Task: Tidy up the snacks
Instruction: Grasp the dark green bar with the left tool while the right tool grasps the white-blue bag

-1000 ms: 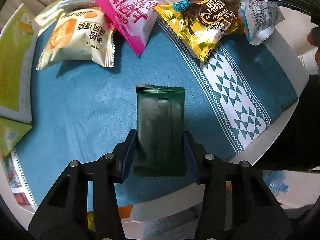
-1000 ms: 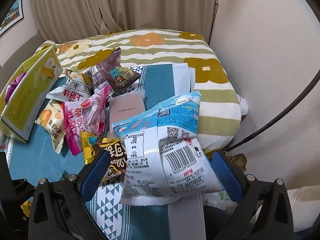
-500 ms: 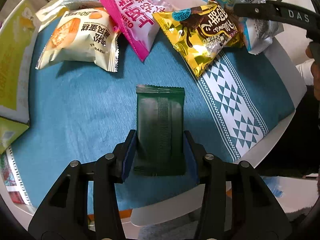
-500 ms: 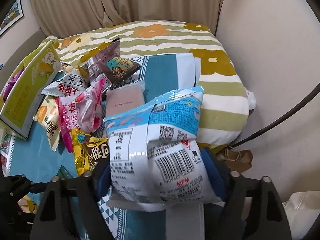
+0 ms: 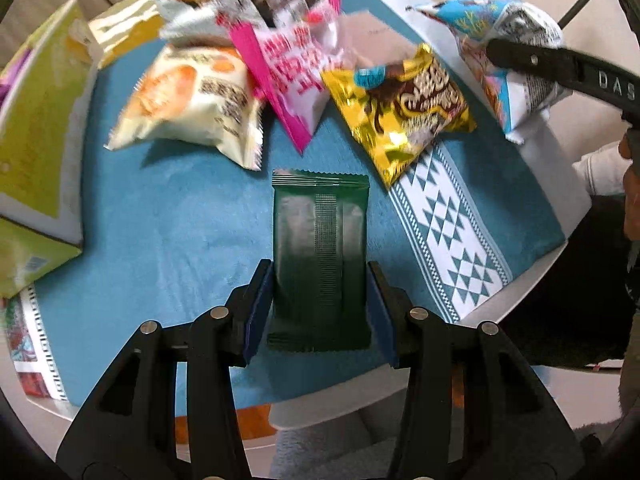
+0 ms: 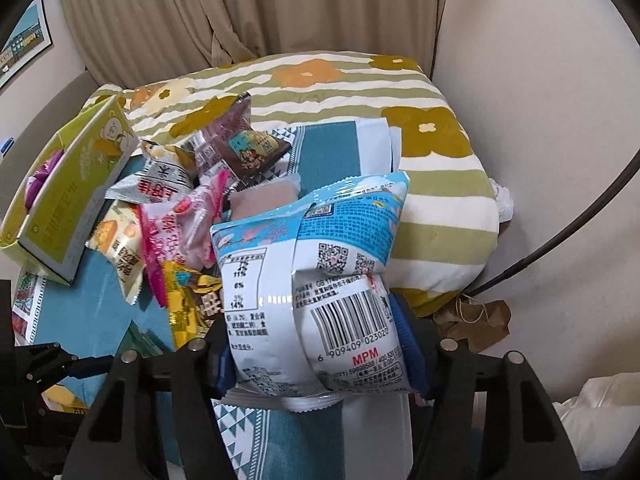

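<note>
Snacks lie in a loose heap across the upper part of the left wrist view, on a teal cloth (image 5: pixel 168 216) with a white triangle border: a cream packet (image 5: pixel 188 100) at upper left, a pink packet (image 5: pixel 292 76) at top centre, a gold packet (image 5: pixel 404 108) to its right. A lime box (image 5: pixel 36 120) stands open at the left edge.

My left gripper (image 5: pixel 320 304) fills the bottom centre of that view. Its jaws are clamped on the lower end of a dark green bar (image 5: pixel 320 240), which sticks straight up the frame from between the blue pads.

My right gripper (image 6: pixel 320 364) sits at the bottom centre of its own view. Its jaws are closing on a blue-and-white bag (image 6: pixel 316 288), barcode facing the camera, and the pads already press into its sides so that the bag bulges. Behind the bag, at left centre, the heap of packets shows again, with a striped, flowered cushion (image 6: pixel 436 184) across the middle and beige curtains (image 6: pixel 248 12) along the top.
</note>
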{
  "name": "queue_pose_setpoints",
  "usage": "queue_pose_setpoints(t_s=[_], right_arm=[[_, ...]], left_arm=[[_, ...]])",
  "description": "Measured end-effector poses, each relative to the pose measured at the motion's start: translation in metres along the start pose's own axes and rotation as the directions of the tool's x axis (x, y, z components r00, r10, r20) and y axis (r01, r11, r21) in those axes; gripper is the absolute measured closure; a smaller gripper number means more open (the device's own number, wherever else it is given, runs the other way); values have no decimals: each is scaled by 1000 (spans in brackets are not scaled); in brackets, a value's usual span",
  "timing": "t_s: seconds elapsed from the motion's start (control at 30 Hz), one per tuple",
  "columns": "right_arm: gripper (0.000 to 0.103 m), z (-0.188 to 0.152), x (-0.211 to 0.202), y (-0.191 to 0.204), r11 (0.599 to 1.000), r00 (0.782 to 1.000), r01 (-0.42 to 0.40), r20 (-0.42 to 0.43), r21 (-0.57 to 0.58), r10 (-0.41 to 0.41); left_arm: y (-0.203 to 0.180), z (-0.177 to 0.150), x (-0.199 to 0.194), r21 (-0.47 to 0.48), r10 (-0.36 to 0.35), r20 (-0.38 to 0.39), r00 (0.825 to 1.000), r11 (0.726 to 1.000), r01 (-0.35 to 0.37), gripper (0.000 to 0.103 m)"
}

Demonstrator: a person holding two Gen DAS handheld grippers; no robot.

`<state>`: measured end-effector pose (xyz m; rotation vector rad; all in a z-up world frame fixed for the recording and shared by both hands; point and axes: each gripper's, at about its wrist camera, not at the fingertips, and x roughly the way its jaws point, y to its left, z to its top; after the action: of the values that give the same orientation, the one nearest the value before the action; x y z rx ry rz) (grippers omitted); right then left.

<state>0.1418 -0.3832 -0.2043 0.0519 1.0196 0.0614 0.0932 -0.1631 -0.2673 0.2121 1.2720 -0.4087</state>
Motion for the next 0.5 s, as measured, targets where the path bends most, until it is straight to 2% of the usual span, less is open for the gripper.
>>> queue_pose_setpoints(t_s=[0.23,0.37,0.5], right_arm=[[42,8,-31,18,999,998,-36,56,-18,37],[42,20,-52,36,997,992,-71,105,-42,75],[42,36,-68,62,991,981,-108,151,-78,119]], left_arm=[[14,7,-51,-40,23,104,994,999,-19,61],[30,6,-85,-87,44,168,985,996,-29,61],[53,3,-120,-133,81,240,967,990,-49,61]])
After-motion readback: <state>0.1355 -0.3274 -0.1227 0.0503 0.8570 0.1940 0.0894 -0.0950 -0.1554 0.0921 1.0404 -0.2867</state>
